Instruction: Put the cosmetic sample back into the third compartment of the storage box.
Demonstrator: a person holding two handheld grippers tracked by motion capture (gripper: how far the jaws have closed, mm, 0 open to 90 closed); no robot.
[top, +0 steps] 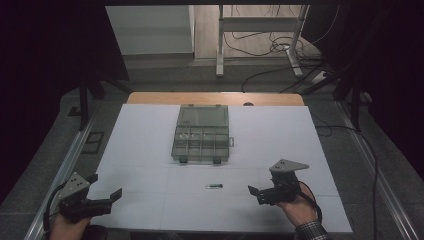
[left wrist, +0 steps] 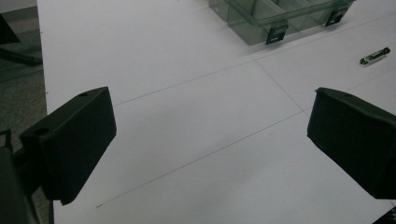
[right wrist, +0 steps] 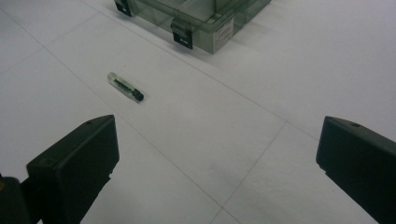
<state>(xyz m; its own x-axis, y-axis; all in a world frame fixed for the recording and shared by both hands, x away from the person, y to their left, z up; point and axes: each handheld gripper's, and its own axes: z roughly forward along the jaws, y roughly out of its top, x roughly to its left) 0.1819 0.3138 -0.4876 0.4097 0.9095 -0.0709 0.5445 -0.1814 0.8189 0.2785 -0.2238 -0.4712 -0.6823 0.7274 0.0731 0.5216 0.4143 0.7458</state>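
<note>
1. Table (top: 150, 145): a white board with thin scribed lines, lit dimly. Little contrast is offered for small clear items.
2. Box (top: 201, 134): a clear compartment organiser lies mid-table with its lid laid back, latches facing the person. Small parts are seen in some cells.
3. Left gripper (top: 107, 196): held low at the near left corner, jaws spread wide, nothing between them. It sits well apart from the box.
4. Right gripper (top: 252, 191): held at the near right, jaws wide apart and empty, aimed toward the vial.
5. Vial (right wrist: 125, 87): a small clear tube with a dark cap lies flat on the board, between the box and the right gripper, apart from both.
6. Risk: being round and smooth, the vial could be rolled away or squirted out if pinched off-centre. A hard squeeze might crack it.
</note>
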